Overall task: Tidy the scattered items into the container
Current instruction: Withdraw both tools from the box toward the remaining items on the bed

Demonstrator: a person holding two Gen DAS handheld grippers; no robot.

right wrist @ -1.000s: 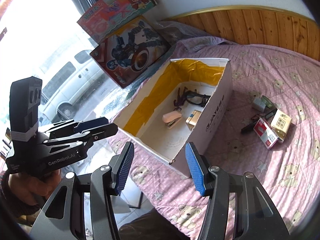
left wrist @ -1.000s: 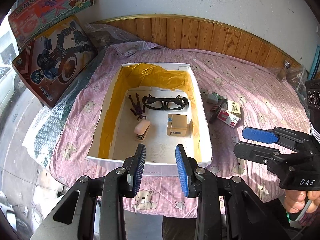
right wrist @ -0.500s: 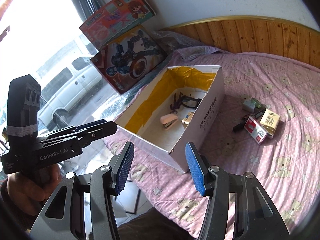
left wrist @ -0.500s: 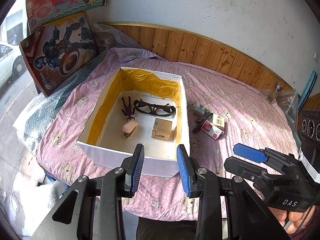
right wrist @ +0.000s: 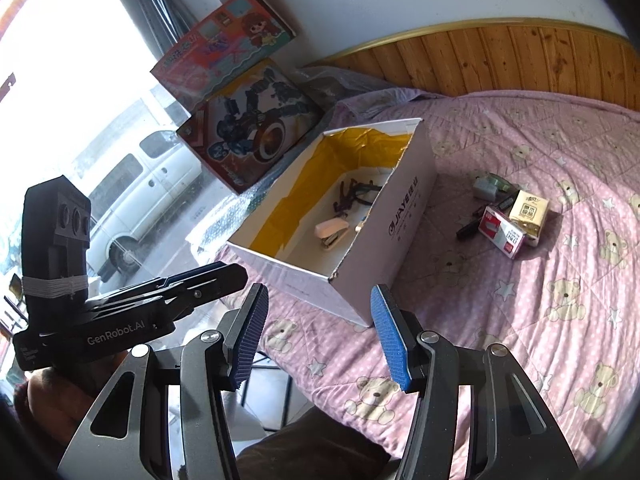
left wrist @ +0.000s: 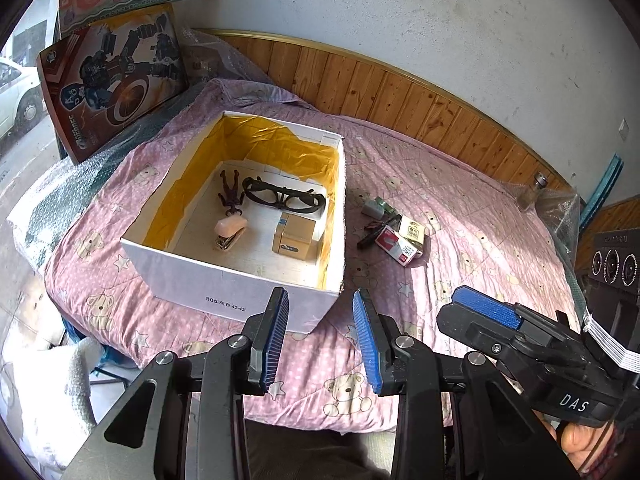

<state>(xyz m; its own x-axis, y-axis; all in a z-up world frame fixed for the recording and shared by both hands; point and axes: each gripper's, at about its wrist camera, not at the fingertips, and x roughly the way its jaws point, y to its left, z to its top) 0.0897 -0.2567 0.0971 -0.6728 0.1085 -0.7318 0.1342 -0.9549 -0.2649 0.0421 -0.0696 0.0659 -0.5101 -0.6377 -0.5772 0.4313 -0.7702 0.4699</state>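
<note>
White box [left wrist: 224, 280]: on the pink quilt [left wrist: 460, 208], ahead of both tongs.
Loose items [left wrist: 394, 232]: right of it (outside).
Left gripper [left wrist: 320, 336]: wide, empty.
Right gripper [right wrist: 320, 332]: wide, empty.

Ahead of the left gripper [left wrist: 320, 340], whose matt black plastic jaws carry ribbed blue pads [left wrist: 276, 336], a white cardboard box [left wrist: 224, 280] lined with crinkled glossy yellow foil sits on quilted pink cloth [left wrist: 460, 216]. Varnished wood panelling [left wrist: 400, 100] runs beyond, under rough plaster.

White box [left wrist: 224, 280], yellow-lined; pink bear-print quilt [left wrist: 460, 216].
</note>
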